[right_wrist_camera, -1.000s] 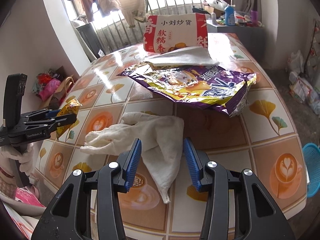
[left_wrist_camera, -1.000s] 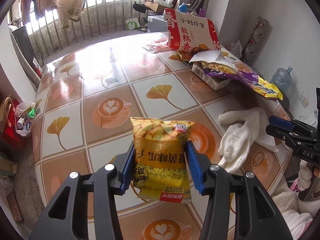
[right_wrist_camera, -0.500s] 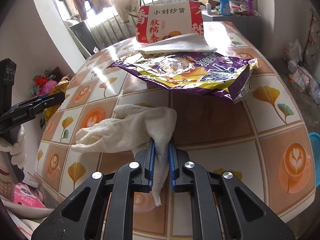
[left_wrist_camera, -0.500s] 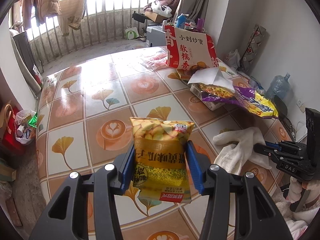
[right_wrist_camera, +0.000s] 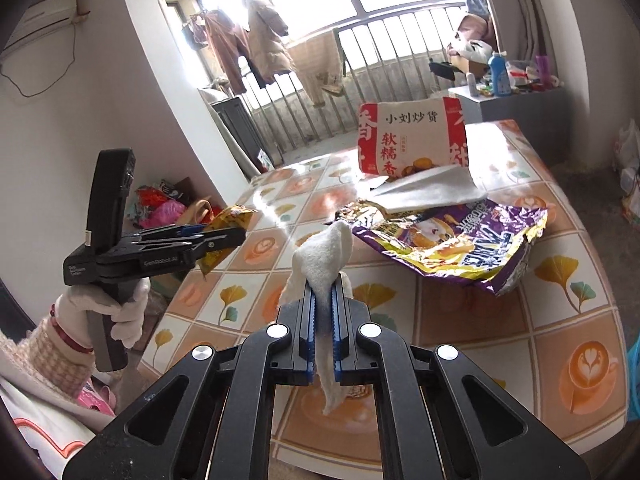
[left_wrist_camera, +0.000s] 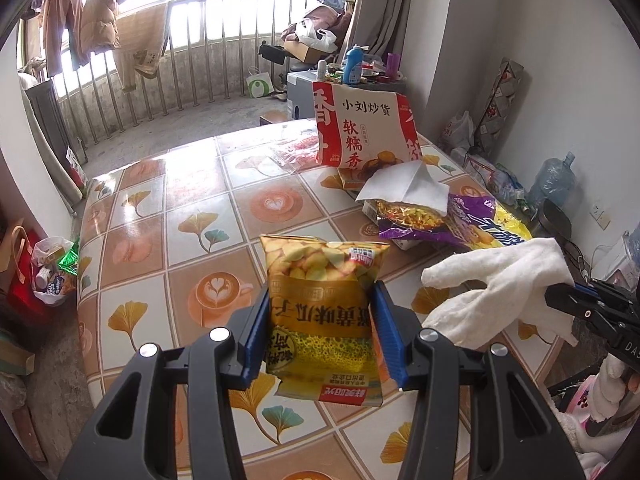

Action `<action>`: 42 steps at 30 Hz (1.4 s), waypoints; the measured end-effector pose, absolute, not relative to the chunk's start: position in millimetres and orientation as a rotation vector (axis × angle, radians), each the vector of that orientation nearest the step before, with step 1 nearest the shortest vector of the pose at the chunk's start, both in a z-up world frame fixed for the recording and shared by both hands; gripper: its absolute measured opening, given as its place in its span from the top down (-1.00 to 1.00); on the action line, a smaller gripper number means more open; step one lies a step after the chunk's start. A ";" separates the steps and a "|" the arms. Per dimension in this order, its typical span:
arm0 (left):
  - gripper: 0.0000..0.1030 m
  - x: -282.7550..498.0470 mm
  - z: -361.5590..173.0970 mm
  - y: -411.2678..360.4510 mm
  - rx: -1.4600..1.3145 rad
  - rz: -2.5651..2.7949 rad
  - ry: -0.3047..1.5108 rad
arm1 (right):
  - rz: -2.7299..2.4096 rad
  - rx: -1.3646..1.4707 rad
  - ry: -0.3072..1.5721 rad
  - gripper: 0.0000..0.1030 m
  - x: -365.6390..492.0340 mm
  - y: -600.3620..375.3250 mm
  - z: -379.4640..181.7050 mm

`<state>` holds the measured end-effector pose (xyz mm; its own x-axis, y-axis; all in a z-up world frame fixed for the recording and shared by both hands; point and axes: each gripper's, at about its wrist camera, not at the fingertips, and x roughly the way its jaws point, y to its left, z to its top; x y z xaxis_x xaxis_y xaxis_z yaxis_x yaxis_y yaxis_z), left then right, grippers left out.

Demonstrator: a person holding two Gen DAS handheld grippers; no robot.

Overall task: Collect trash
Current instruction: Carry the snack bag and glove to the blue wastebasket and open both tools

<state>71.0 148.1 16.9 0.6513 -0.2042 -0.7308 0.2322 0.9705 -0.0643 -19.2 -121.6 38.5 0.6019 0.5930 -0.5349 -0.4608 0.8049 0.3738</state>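
My left gripper [left_wrist_camera: 322, 312] is shut on a yellow snack bag [left_wrist_camera: 322, 292] and holds it above the tiled table [left_wrist_camera: 192, 208]. It also shows in the right wrist view [right_wrist_camera: 224, 236], gripping the yellow snack bag [right_wrist_camera: 230, 220] at the left. My right gripper [right_wrist_camera: 324, 300] is shut on a white cloth [right_wrist_camera: 324, 260], lifted off the table. The cloth [left_wrist_camera: 500, 284] and right gripper [left_wrist_camera: 560, 300] appear at the right of the left wrist view. A purple snack bag [right_wrist_camera: 452, 240] lies on the table [right_wrist_camera: 560, 320].
A red-and-white box [right_wrist_camera: 412, 140] stands at the table's far side, with white paper [right_wrist_camera: 432, 192] in front. A trash bag [left_wrist_camera: 52, 268] sits on the floor left of the table. A railing [left_wrist_camera: 160, 64] and cluttered cabinet [right_wrist_camera: 520, 100] lie beyond.
My right gripper has closed on the white cloth and lifted it off the table. My left gripper has risen and pulled back with the yellow snack bag.
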 end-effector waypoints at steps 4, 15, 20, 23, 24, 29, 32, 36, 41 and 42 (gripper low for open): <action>0.09 67.6 32.9 138.7 0.062 -0.262 0.787 | 0.667 0.241 0.614 0.91 -27.8 -126.3 57.1; 0.09 74.6 86.4 85.1 0.079 -0.415 0.672 | 0.643 0.364 0.415 0.91 -30.5 -174.9 96.8; 0.09 91.4 104.1 35.1 0.100 -0.527 0.641 | 0.550 0.395 0.340 0.91 -31.0 -209.4 107.1; 0.08 104.9 108.7 -3.4 0.110 -0.607 0.649 | 0.483 0.417 0.312 0.91 -30.7 -234.6 107.2; 0.09 110.0 109.1 -17.3 0.109 -0.637 0.659 | 0.458 0.423 0.304 0.91 -30.8 -243.0 107.5; 0.08 132.2 109.0 -98.0 0.114 -0.789 0.713 | 0.292 0.450 0.268 0.91 -31.5 -295.5 104.1; 0.08 149.5 104.2 -157.7 0.103 -0.868 0.773 | 0.148 0.472 0.257 0.90 -33.7 -333.3 97.9; 0.08 164.4 87.5 -242.7 0.099 -0.967 0.875 | -0.027 0.513 0.255 0.90 -37.7 -380.7 84.1; 0.08 185.1 45.9 -338.1 0.124 -1.039 1.019 | -0.233 0.560 0.301 0.90 -28.2 -429.8 53.1; 0.08 187.6 35.6 -356.6 0.132 -1.044 1.043 | -0.274 0.560 0.317 0.90 -25.6 -436.8 46.1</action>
<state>187.6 -356.6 35.6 0.0963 -0.6451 -0.7580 0.7590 0.5403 -0.3634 -25.6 -436.8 46.1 0.9158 -0.1671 -0.3653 0.3374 0.8136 0.4736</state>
